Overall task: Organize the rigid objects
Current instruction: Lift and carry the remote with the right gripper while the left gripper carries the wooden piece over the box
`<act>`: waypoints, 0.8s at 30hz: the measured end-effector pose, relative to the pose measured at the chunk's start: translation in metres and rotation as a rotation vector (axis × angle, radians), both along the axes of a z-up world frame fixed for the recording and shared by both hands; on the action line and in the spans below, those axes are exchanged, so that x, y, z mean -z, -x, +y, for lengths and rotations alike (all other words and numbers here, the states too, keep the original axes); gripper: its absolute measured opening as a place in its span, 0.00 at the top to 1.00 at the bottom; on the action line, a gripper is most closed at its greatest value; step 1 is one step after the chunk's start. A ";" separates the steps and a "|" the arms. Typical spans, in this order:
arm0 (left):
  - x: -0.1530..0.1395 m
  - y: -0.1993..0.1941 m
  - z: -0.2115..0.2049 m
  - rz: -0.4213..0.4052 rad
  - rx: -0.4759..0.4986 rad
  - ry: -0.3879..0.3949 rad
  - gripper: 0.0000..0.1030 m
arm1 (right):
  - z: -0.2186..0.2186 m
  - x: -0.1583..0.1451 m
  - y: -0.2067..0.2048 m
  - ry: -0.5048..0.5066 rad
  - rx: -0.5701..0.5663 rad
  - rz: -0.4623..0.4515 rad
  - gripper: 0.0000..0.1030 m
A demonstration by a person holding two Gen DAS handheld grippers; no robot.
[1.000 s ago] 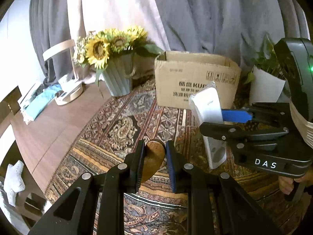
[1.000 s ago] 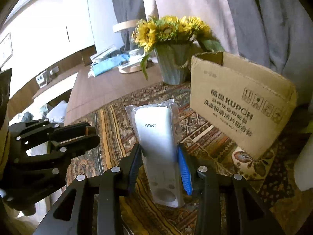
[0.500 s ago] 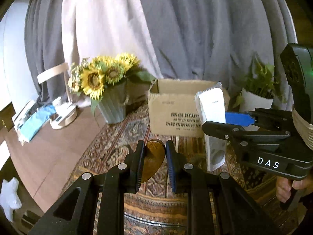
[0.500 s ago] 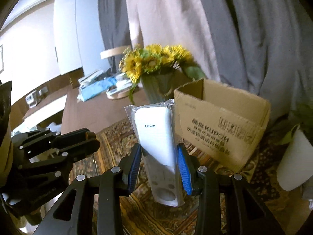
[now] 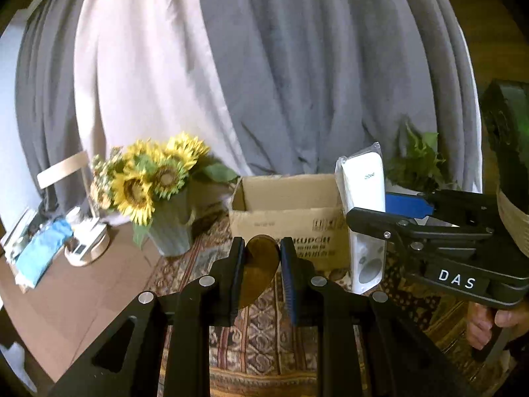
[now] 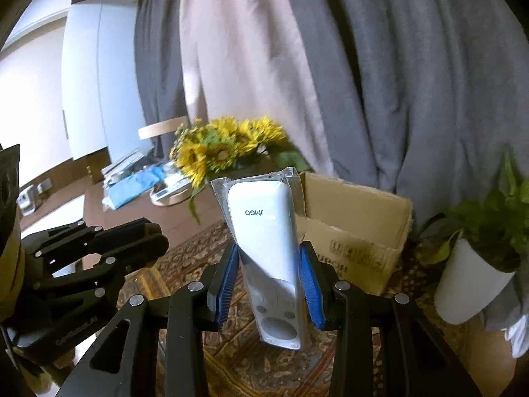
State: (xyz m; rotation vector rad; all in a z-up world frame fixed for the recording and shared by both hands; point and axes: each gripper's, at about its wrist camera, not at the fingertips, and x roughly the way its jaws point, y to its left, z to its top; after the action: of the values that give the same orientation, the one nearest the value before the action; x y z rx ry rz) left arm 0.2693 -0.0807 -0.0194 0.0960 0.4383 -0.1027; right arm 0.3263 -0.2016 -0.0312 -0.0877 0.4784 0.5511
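1. Left camera: The left gripper (image 5: 261, 264) is closed tight on a small brown thing (image 5: 261, 266), maybe wood. I cannot tell what it is. It is held up over the rug (image 5: 264, 330).
2. The open cardboard box (image 5: 284, 211) stands just past it on the rug. I think the brown thing goes in there, so it is held high enough to pass over the box edge.
3. To the right, the right gripper (image 5: 390, 215) holds a white remote (image 5: 363, 198) upright.
4. Right camera: The right gripper (image 6: 269, 284) squeezes the white remote (image 6: 264, 248) by its sides. The remote is in a clear bag.
5. The cardboard box (image 6: 357, 225) is behind it, a bit right. Sunflowers (image 6: 218, 152) stand far left, so the way looks free.
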 end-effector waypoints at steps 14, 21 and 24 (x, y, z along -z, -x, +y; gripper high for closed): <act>-0.036 -0.034 0.003 -0.073 0.177 0.003 0.78 | -0.002 -0.036 -0.002 -0.013 0.175 -0.089 0.63; -0.048 -0.057 0.003 -0.097 0.239 -0.001 0.78 | 0.001 -0.050 -0.012 -0.018 0.237 -0.115 0.63; -0.052 -0.067 0.004 -0.105 0.257 0.000 0.78 | 0.001 -0.055 -0.018 -0.020 0.257 -0.128 0.63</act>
State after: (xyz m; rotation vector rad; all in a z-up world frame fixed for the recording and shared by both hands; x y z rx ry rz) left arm 0.3358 -0.0771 0.0328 0.1563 0.3195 -0.3485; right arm 0.3438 -0.2006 0.0243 -0.0413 0.3526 0.2965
